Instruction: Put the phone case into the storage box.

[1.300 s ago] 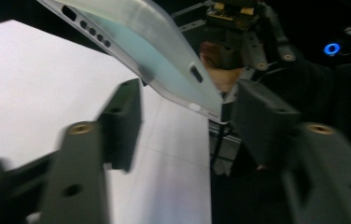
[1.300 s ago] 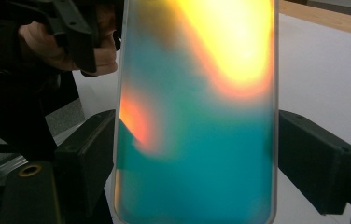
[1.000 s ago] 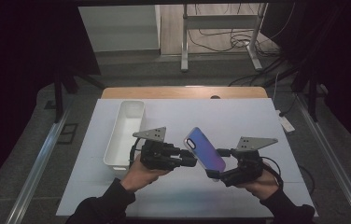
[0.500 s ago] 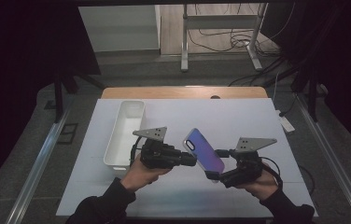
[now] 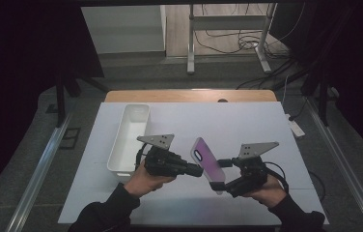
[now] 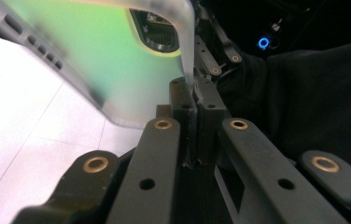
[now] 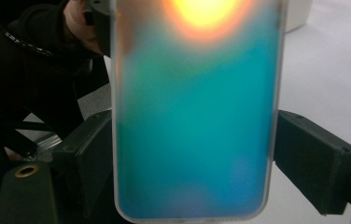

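1. farthest left sits one white bin (image 5: 130, 137) on the white table (image 5: 247, 121) — it looks empty, well apart from the work.
2. your left gripper (image 5: 196, 170) has just been closing; in the left gripper view its jaws are shut on the clear rim of the case (image 6: 188, 51), pinching only that thin edge.
3. between your hands, one phone case (image 5: 208, 162) is held up off the table, tilted, with its iridescent back toward the camera and the camera cut-out (image 5: 198, 154) near the upper end.
4. your right gripper (image 5: 220, 186) grips the case across its width at the lower end — in the right gripper view each jaw presses one long side.
5. expect it to be light, bendy and slick; a soft case will flex or slip if you pull hard. hold it by the long side rims, as the right does, and pinch the rim deeper on the left.
6. count: one case, one bin, two grippers.
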`<state>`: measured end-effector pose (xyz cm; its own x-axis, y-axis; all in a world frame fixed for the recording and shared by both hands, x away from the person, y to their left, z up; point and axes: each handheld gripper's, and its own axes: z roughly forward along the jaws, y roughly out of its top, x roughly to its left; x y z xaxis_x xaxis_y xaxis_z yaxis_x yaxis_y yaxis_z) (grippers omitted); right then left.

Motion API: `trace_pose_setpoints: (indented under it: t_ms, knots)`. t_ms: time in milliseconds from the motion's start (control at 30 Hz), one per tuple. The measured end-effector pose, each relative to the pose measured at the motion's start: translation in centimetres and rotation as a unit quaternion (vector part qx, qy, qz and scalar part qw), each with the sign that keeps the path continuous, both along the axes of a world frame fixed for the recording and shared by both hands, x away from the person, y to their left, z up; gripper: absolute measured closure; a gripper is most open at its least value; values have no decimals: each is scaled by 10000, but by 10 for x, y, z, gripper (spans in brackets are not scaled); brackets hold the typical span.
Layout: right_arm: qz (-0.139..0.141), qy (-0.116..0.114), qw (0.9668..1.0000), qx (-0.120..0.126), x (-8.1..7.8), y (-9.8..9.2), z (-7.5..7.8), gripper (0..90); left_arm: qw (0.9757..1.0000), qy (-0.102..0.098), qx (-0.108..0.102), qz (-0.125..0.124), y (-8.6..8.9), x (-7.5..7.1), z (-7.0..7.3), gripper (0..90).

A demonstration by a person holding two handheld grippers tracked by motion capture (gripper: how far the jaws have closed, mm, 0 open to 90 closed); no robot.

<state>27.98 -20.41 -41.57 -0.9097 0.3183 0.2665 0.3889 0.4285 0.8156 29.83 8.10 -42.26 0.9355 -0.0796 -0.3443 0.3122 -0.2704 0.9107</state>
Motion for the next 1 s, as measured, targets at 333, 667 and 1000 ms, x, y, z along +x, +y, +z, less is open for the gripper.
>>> trace_pose_setpoints:
  t_ms: [333,667,1000]
  knots:
    - [-267,-50,9972,-702,5,3,-10,110,9975,-125,556,428,-2,0,-1,888]
    - [-355,-125,9951,-911,6,1,-14,87,9942,-202,777,720,1,0,0,887]
    - [-557,-280,9926,-1038,8,-1,-16,41,9894,-287,986,1023,5,-1,1,886]
